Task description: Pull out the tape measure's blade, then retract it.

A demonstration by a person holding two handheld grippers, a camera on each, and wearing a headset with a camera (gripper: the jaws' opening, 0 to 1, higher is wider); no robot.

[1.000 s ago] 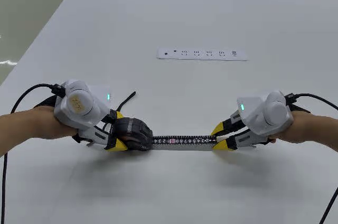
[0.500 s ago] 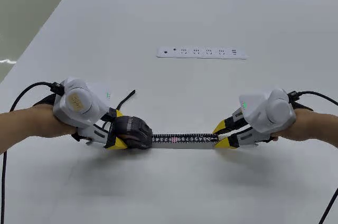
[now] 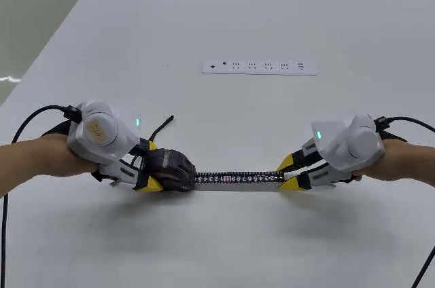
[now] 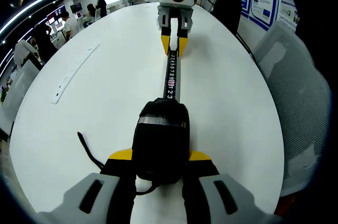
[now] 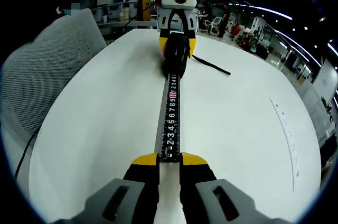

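Moved: the right gripper (image 3: pixel 287 174) sits farther to the right than a second ago, and more blade (image 3: pixel 238 178) lies bare between the two grippers. The left gripper (image 3: pixel 153 168) is where it was.
Tape measure: one black tape measure (image 3: pixel 170 170) lies on the white table (image 3: pixel 217 16) near its front edge. Its one blade is drawn out flat along the tabletop toward the right, numbers up.
Strap: one black strap (image 3: pixel 162 127) trails from the tape measure onto the table behind it.
Left gripper: its jaws are clamped on the sides of the tape measure. It is held low and level, with the forearm coming in from the left.
Right gripper: its yellow tips are pinched together on the blade's end. It points left, low over the table.
Power strip: one white power strip (image 3: pixel 259 67) lies well apart, farther up the table.
Gripper views: each looks along the blade at the other gripper. The blade's digits read clearly there, and a grey mesh chair (image 4: pixel 296 102) stands beside the table.
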